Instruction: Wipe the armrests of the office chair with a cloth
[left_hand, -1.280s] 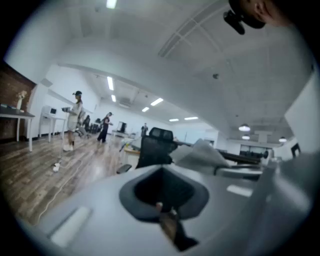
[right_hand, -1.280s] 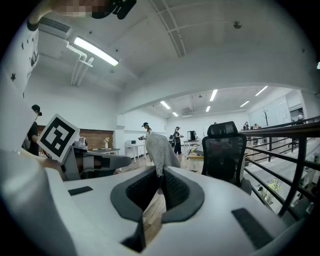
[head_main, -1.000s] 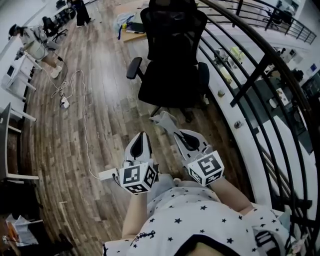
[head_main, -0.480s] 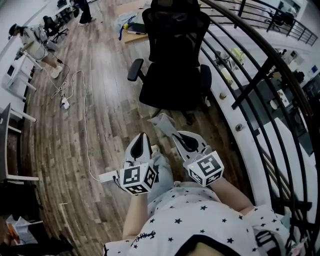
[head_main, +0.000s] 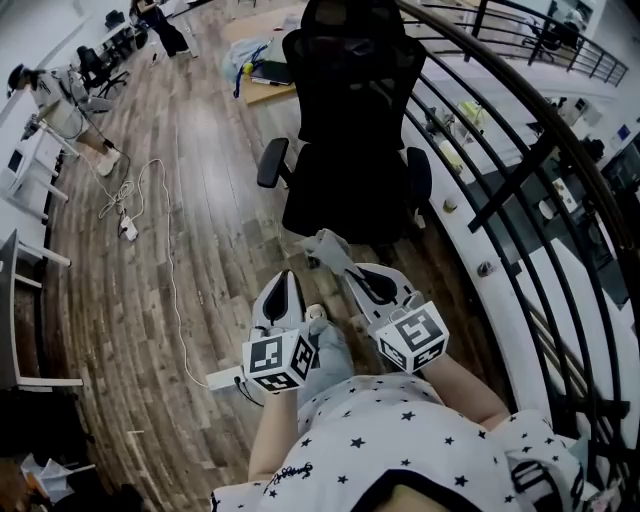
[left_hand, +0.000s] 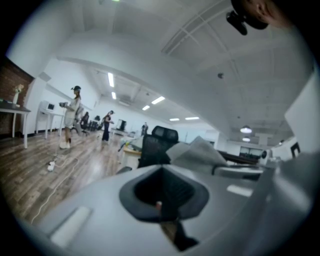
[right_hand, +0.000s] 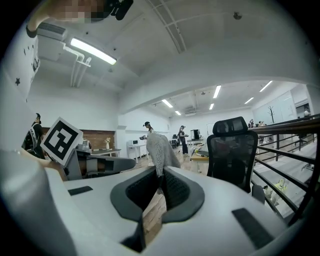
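Note:
The black office chair (head_main: 350, 120) stands ahead of me with its back toward me. Its left armrest (head_main: 271, 160) and right armrest (head_main: 418, 176) stick out at the sides. My right gripper (head_main: 340, 264) is shut on a grey cloth (head_main: 324, 244), which pokes up past the fingertips, short of the chair's base. In the right gripper view the cloth (right_hand: 159, 149) stands between the jaws of that gripper (right_hand: 161, 176), with the chair (right_hand: 232, 150) to the right. My left gripper (head_main: 284, 278) is beside it, shut and holding nothing. The left gripper view shows the chair (left_hand: 156, 146) beyond that gripper (left_hand: 161, 169).
A curved black railing (head_main: 520, 150) runs along the right, close to the chair. A white cable (head_main: 165, 250) and a power strip (head_main: 129, 205) lie on the wooden floor at left. A cluttered desk (head_main: 262, 70) stands behind the chair. People (head_main: 50, 95) work at far left.
The chair has come nearer and lower in the head view. Both grippers keep the same pose, with the cloth still in the right one.

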